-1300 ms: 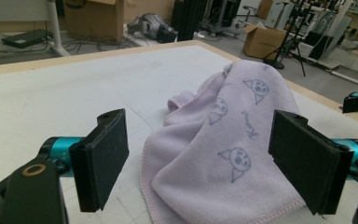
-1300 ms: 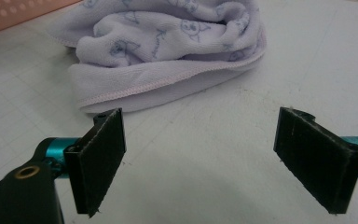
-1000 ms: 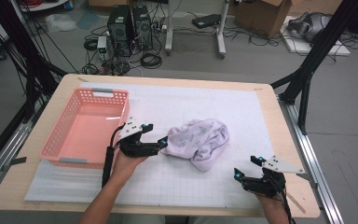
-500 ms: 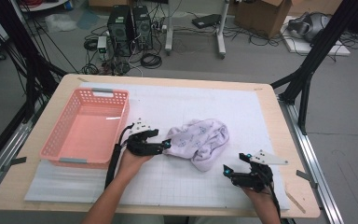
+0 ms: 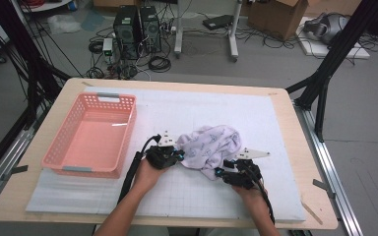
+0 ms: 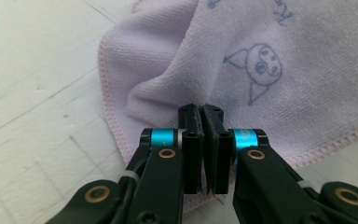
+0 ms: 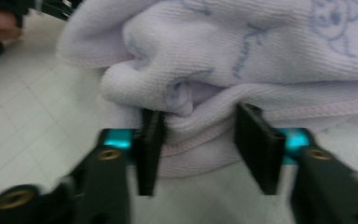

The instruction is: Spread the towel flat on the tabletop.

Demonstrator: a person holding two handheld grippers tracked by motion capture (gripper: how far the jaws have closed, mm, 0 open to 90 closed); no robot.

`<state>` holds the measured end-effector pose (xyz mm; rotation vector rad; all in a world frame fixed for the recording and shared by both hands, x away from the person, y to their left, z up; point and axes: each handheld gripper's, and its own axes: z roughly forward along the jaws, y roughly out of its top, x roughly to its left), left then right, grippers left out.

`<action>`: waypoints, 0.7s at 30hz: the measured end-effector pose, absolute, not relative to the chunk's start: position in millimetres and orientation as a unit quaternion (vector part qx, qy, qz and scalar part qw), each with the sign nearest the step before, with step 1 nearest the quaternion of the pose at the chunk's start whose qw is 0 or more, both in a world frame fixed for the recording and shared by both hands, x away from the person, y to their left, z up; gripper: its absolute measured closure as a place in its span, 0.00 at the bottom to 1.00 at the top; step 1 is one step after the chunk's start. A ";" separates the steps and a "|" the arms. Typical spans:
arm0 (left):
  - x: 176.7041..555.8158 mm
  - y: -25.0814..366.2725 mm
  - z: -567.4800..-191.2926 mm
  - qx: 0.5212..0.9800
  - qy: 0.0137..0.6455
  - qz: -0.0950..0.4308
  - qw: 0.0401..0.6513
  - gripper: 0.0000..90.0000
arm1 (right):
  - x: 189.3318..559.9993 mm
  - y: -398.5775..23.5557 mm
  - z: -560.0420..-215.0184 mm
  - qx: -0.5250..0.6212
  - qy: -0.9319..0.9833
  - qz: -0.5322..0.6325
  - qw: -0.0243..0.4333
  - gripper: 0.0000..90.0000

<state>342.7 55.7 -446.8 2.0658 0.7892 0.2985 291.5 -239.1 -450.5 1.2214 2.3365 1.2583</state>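
Pinching the towel [image 6: 242, 70] near the bench's [image 5: 285, 113] front edge, the left claw [image 6: 203, 114] has just closed on a fold; the right claw [image 7: 200, 130] is closing, half-wide, around the hem, readying a lift.

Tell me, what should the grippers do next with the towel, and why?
Probably the right gripper should finish closing on the towel. Its jaws have just been closing, yet they stand apart with the hem bunched between them. The left gripper is already pinched shut at the towel's other edge, so after that both could lift.
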 end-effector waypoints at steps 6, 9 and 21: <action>343.2 76.9 -433.0 0.788 0.349 0.139 0.488 0.97 | 286.7 -252.4 -447.1 0.407 0.799 0.432 0.098 0.90; 343.8 86.4 -428.9 0.768 0.364 0.139 0.508 0.97 | 273.7 -266.8 -442.0 0.407 0.799 0.433 0.098 0.90; 340.3 111.6 -420.2 0.727 0.394 0.174 0.535 0.98 | 192.9 -340.5 -434.8 0.423 0.804 0.404 0.106 0.93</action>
